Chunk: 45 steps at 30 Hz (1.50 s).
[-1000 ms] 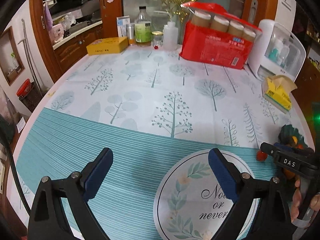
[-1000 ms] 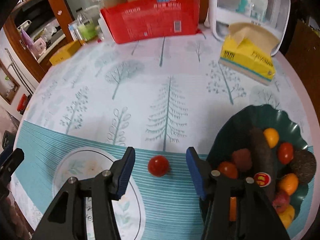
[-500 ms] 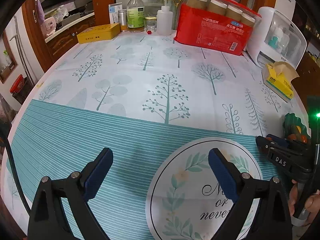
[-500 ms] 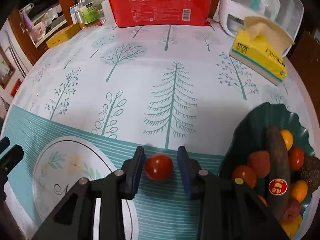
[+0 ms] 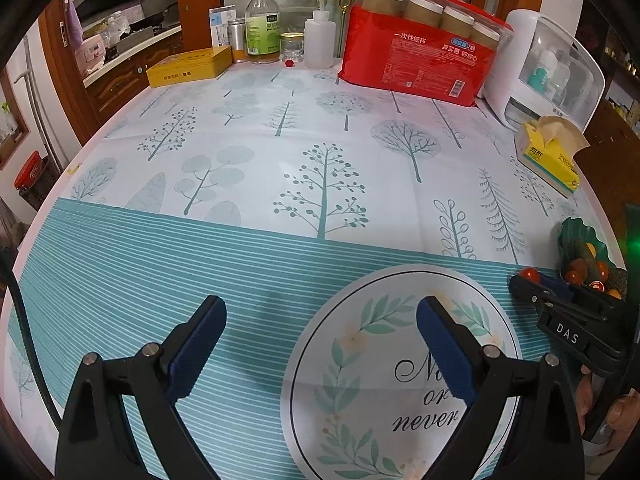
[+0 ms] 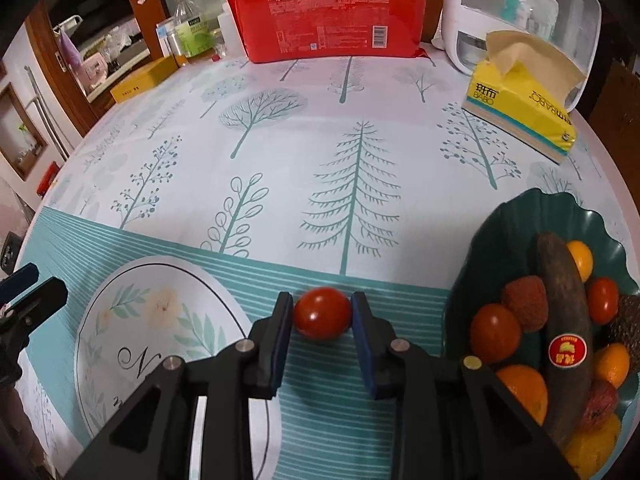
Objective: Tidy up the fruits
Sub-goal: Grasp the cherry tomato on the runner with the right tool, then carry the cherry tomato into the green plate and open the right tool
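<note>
My right gripper [image 6: 322, 312] is shut on a red cherry tomato [image 6: 322, 313] just above the teal-striped tablecloth, left of the dark green fruit bowl [image 6: 516, 216]. The bowl holds a dark banana [image 6: 566, 320], tomatoes, oranges and other fruit. In the left wrist view the right gripper [image 5: 532, 280] shows at far right with the tomato [image 5: 529, 273] at its tip, beside the bowl [image 5: 576, 228]. My left gripper [image 5: 320, 324] is open and empty over the cloth.
A yellow tissue box [image 6: 520, 100], a white plastic container [image 6: 520, 12] and a red pack of paper cups [image 6: 328, 16] stand at the back. Bottles [image 5: 262, 24] and a yellow tin [image 5: 190, 66] stand at the far left.
My right gripper moved forward around the tomato and closed on it. The left gripper rose slightly and stayed open.
</note>
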{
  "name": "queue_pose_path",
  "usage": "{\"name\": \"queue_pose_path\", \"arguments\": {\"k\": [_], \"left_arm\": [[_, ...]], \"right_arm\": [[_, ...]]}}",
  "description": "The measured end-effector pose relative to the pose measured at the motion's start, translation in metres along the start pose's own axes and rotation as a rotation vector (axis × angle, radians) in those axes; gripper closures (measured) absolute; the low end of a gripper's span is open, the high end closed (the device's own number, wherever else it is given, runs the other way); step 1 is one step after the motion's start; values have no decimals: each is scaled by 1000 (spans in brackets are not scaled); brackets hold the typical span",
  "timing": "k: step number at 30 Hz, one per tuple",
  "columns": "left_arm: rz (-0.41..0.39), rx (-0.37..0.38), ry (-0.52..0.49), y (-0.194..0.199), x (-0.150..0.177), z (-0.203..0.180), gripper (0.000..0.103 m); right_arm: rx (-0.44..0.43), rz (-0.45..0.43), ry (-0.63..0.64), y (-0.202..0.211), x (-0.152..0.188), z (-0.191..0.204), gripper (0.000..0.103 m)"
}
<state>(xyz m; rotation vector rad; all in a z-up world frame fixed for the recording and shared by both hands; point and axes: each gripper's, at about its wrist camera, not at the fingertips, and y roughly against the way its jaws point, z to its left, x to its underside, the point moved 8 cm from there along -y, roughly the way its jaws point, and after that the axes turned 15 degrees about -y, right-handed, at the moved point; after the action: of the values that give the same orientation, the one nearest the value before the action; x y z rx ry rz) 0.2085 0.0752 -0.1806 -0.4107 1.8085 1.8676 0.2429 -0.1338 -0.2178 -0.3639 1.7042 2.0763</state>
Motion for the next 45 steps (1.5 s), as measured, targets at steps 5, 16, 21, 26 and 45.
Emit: {"name": "queue_pose_path", "arguments": {"k": [5, 16, 21, 26, 45], "left_arm": [[10, 5, 9, -3, 1, -2, 7], [19, 28, -7, 21, 7, -17, 7], [30, 48, -52, 36, 9, -46, 7], [13, 63, -140, 53, -7, -92, 7], [-63, 163, -267, 35, -113, -223, 2]], "right_arm": [[5, -15, 15, 0, 0, 1, 75], [-61, -3, 11, 23, 21, 4, 77], [-96, -14, -22, 59, 33, -8, 77], [-65, -72, -72, 104, 18, -40, 76], [42, -240, -291, 150, -53, -180, 76]]}}
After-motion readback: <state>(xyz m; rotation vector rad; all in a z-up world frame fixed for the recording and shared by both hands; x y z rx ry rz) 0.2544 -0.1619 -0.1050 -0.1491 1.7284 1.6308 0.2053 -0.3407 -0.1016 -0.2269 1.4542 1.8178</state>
